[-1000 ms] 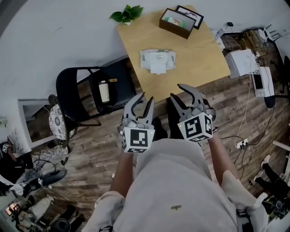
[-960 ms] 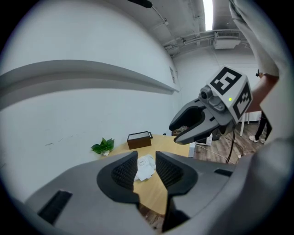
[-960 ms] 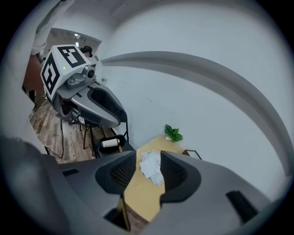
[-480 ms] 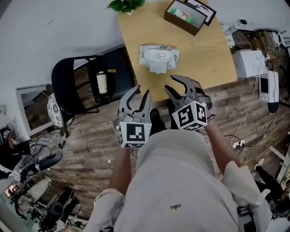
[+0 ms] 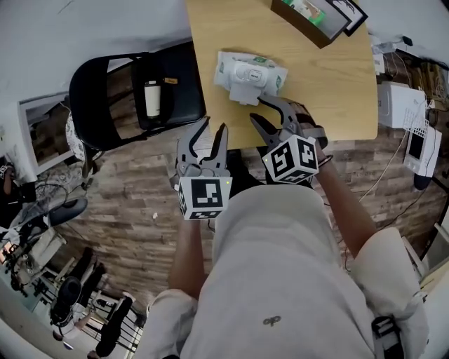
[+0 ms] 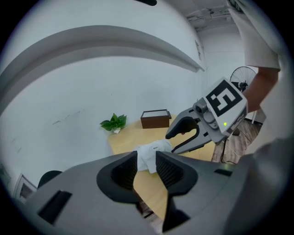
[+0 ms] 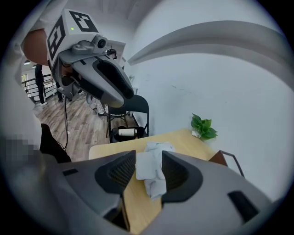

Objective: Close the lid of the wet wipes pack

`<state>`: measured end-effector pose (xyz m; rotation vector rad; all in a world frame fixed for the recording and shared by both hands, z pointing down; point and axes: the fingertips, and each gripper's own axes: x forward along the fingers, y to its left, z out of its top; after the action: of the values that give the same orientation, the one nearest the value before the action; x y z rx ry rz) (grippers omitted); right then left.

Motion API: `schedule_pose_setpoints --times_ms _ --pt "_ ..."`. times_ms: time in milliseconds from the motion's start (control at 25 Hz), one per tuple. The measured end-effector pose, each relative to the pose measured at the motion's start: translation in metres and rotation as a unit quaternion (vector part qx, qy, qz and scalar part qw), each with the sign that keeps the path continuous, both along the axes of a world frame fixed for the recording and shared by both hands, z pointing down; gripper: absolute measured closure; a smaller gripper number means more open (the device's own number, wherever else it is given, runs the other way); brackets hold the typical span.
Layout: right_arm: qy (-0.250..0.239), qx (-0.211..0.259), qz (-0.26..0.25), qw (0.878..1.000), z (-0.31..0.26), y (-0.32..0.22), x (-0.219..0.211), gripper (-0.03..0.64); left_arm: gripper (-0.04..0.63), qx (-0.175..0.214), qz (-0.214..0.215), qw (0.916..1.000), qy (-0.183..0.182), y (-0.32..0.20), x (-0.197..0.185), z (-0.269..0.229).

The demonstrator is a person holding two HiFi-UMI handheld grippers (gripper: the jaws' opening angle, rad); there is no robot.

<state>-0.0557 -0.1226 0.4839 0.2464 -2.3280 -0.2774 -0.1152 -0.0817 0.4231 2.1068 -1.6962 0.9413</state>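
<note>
The white wet wipes pack (image 5: pixel 250 71) lies on the wooden table (image 5: pixel 330 84), its lid flap (image 5: pixel 245 92) folded open toward me. My right gripper (image 5: pixel 257 109) is open and empty; its tips hang over the table's near edge, just short of the flap. My left gripper (image 5: pixel 214 126) is also open and empty, lower left of the pack and off the table over the floor. In the left gripper view the pack (image 6: pixel 154 148) shows between the jaws of the left gripper (image 6: pixel 147 157), with the right gripper (image 6: pixel 171 142) beside it. The right gripper view frames the pack (image 7: pixel 154 170) between its own jaws (image 7: pixel 149 158).
A brown box with a picture frame (image 5: pixel 312 15) stands at the table's far right. A small green plant (image 6: pixel 114 122) sits at its far corner. A black chair (image 5: pixel 119 84) holding a bottle (image 5: pixel 151 98) is left of the table. White devices and cables (image 5: pixel 403 112) lie on the floor at right.
Both grippers have moved forward toward the table, still open. The right gripper's tips now reach the table's near edge close to the pack; the pack has not moved on the table.
</note>
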Motion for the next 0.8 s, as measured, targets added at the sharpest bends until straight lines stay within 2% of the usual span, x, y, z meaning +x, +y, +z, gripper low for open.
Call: schedule_pose_setpoints --times_ms 320,560,800 --pt "0.001 0.002 -0.074 0.997 0.034 -0.002 -0.014 0.433 0.476 -0.012 -0.057 0.9983 -0.004 -0.011 -0.007 0.021" --pt "0.016 0.004 -0.081 0.997 0.057 0.0 -0.019 0.431 0.476 -0.025 -0.08 0.9963 0.016 -0.01 -0.012 0.036" --pt "0.034 0.014 -0.071 0.997 0.073 0.001 -0.025 0.432 0.476 -0.034 -0.062 0.9972 0.022 -0.012 -0.016 0.05"
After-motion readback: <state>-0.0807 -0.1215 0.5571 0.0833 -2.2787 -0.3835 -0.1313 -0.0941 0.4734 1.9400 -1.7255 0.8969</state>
